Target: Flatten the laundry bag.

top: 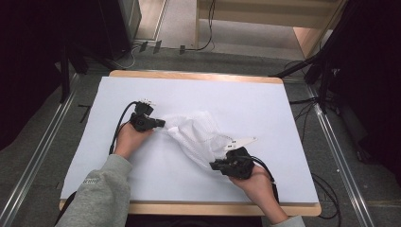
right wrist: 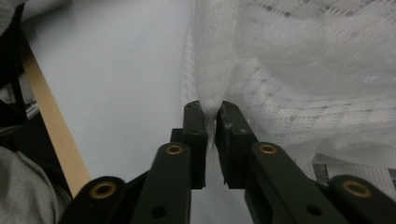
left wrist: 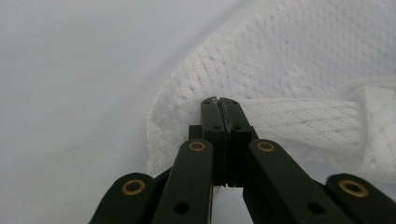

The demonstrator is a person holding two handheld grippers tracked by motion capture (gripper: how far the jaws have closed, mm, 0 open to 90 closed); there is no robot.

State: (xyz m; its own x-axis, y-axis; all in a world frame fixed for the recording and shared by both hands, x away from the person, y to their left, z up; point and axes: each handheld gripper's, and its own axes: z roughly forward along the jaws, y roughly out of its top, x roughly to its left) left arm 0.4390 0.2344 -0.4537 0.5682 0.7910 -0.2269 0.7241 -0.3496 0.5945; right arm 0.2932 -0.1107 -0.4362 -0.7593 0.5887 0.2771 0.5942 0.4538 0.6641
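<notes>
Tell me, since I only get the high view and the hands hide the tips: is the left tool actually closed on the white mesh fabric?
Observer: Yes. In the left gripper view the left tool has its jaws together, pinching a folded edge of the white mesh fabric.
Operator: And the right one?
Observer: In the right gripper view the right tool has a bunched fold of the fabric between its jaws, which stand slightly apart. I cannot tell whether they press on it.
</notes>
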